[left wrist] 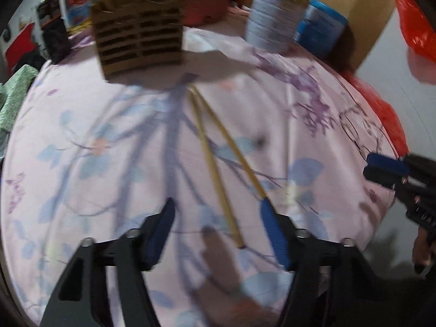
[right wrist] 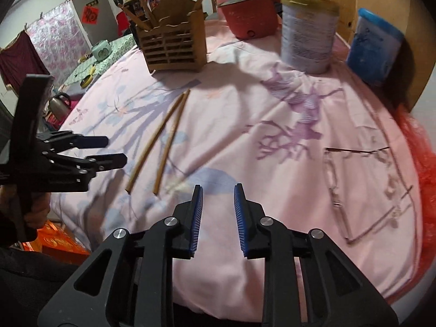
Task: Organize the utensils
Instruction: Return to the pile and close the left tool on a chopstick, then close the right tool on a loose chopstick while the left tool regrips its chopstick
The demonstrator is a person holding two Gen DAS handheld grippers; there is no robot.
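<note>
Two wooden chopsticks [left wrist: 215,160] lie on the pink flowered tablecloth, their far tips together, their near ends apart. They also show in the right wrist view [right wrist: 160,139]. A slatted wooden utensil holder [left wrist: 137,38] stands behind them; in the right wrist view [right wrist: 174,46] it holds several sticks. My left gripper [left wrist: 218,212] is open, low over the chopsticks' near ends. It shows at the left of the right wrist view [right wrist: 115,151]. My right gripper [right wrist: 218,193] is open and empty over the cloth, right of the chopsticks. It shows at the right edge of the left wrist view [left wrist: 381,167].
A tall white tin [right wrist: 308,35], a blue box [right wrist: 373,46] and a red pot [right wrist: 248,13] stand at the back of the table. A clear flat bag [right wrist: 373,190] lies at the right. Red plastic [left wrist: 417,27] hangs past the right edge.
</note>
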